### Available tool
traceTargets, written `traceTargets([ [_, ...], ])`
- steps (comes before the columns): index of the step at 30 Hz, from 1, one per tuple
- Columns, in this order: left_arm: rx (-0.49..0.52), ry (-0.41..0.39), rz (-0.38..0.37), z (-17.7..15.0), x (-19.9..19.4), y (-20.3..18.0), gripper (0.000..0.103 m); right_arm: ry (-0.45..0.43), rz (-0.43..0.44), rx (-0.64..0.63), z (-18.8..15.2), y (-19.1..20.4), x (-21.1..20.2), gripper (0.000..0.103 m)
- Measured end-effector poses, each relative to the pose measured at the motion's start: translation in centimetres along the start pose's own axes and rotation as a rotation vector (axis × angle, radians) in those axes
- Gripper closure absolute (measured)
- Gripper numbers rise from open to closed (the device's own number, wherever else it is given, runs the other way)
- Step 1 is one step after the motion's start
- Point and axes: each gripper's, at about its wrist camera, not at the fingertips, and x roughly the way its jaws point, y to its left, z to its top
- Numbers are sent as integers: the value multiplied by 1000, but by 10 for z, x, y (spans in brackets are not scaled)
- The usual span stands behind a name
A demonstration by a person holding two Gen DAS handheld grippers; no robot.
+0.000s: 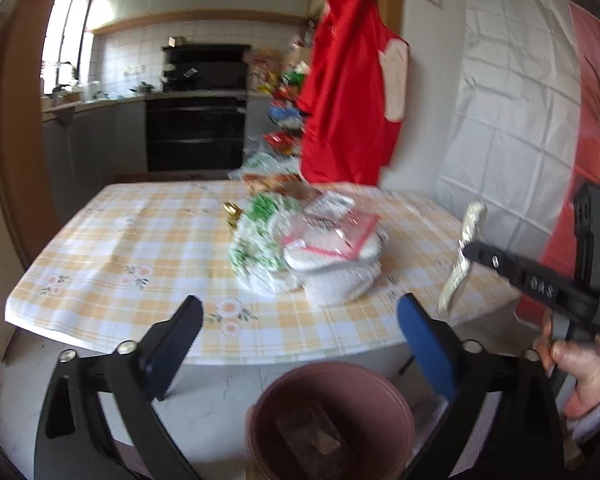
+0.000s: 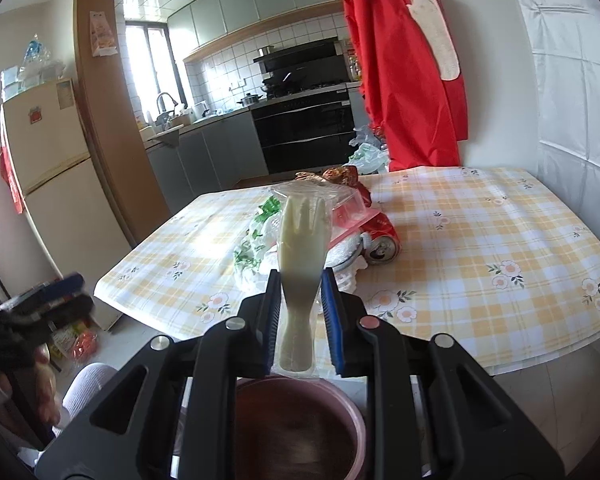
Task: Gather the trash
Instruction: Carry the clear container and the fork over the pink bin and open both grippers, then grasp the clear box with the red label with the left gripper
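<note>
A pile of trash point(image 1: 304, 248) lies on the checked table point(image 1: 120, 248): crumpled green-and-white bags, white tissue and clear wrappers. In the right wrist view the pile point(image 2: 260, 248) also holds a crushed red can point(image 2: 382, 246). My right gripper point(image 2: 300, 300) is shut on a cream plastic fork point(image 2: 300, 248) in a clear wrapper, held above the pink bin point(image 2: 356, 432). It shows at the right of the left wrist view point(image 1: 466, 256). My left gripper point(image 1: 300, 340) is open and empty above the bin point(image 1: 332, 420), in front of the table's edge.
A red apron point(image 1: 348, 92) hangs on the wall behind the table. Bags of goods point(image 1: 284, 92) are stacked beyond it, by the kitchen oven point(image 1: 196, 132). A fridge point(image 2: 48, 168) stands at the left. A dark scrap lies inside the bin.
</note>
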Motion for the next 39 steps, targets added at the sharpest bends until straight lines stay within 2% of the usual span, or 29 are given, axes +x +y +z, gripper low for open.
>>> traceTargets([
  [7,-80,-107,156,-2,-18,18,6,27,25,-42,-14,21,2,79],
  [10,-97,-103,203,-7,-20,25,6,57,27,-56,-24,28,6,79],
  [16,-137,-72,232,-13,-18,37,6,148,48,-60,-42,35,20,76],
  [19,-136,-65,239,-14,-17,37,6,146,52,-73,-43,39,20,62],
  [20,-134,-64,240,-14,-16,36,6,142,52,-74,-42,39,20,52],
  [21,-132,-62,240,-14,-16,36,6,137,50,-74,-42,39,19,38],
  [22,-129,-60,240,-14,-15,35,6,125,37,-72,-41,39,17,29],
  [23,-126,-59,240,-14,-15,35,6,114,24,-69,-41,39,16,15],
  [24,-123,-57,241,-15,-15,34,6,102,8,-65,-41,38,14,8],
  [26,-120,-54,244,-15,-14,33,6,97,-26,-57,-40,35,15,6],
  [33,-116,-41,247,-15,-10,32,6,128,-149,-6,-43,18,23,6],
  [36,-116,-34,248,-16,-9,33,6,129,-178,-1,-45,14,25,6],
  [39,-113,-20,250,-18,-7,34,6,144,-168,5,-41,9,29,6],
])
